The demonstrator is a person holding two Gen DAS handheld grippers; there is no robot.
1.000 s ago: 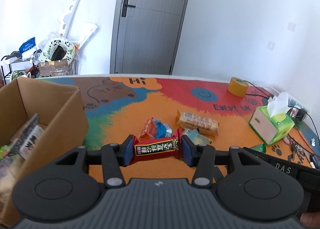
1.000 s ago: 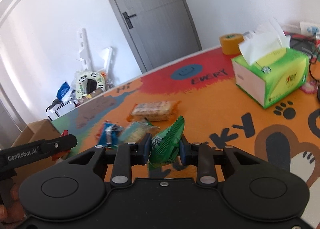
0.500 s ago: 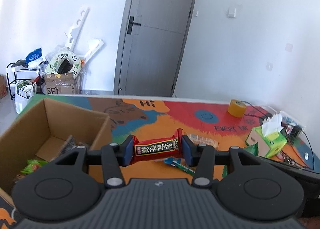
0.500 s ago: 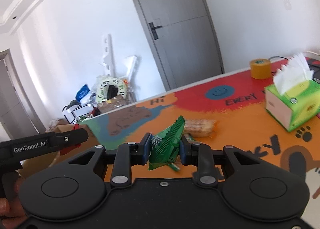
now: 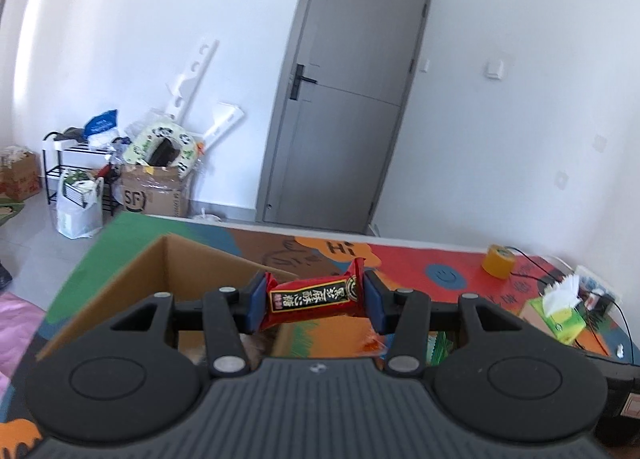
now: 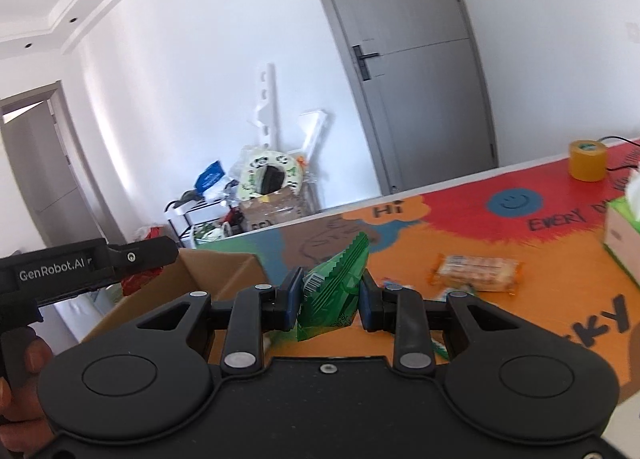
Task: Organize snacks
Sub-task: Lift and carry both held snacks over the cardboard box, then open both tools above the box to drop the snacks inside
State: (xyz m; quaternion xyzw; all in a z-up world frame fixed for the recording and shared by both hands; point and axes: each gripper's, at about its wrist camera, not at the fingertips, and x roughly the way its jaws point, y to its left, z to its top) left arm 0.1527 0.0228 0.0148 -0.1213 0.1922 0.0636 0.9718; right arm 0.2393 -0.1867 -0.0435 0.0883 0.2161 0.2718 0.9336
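While we look through the left wrist camera, we see the left gripper (image 5: 315,301) clenched on a red snack bar (image 5: 314,299), which lies crosswise between the blue pads (image 5: 256,301) and is lifted off the table mat (image 5: 404,259). The cardboard box (image 5: 168,263) stands just below and to the left of it, with its opening facing up. We judge that the step in hand is to carry the bar over the box, so we should bring the gripper fully past the near wall before we release. If we let go too early, the bar may hit the rim and fall outside.

Through the right wrist camera, the right gripper (image 6: 329,299) is grasping a green snack packet (image 6: 336,291), which stands tilted between its pads, one corner pointing up. The same box (image 6: 216,271) is to the left, and the left gripper's body (image 6: 88,267) already hangs over it. A wafer packet (image 6: 476,273) remains on the mat, well apart from the box, near a tissue box (image 6: 622,231). Because both tools go to one opening, we think it is better to drop the red bar first and bring the green packet in afterwards, so they do not collide.
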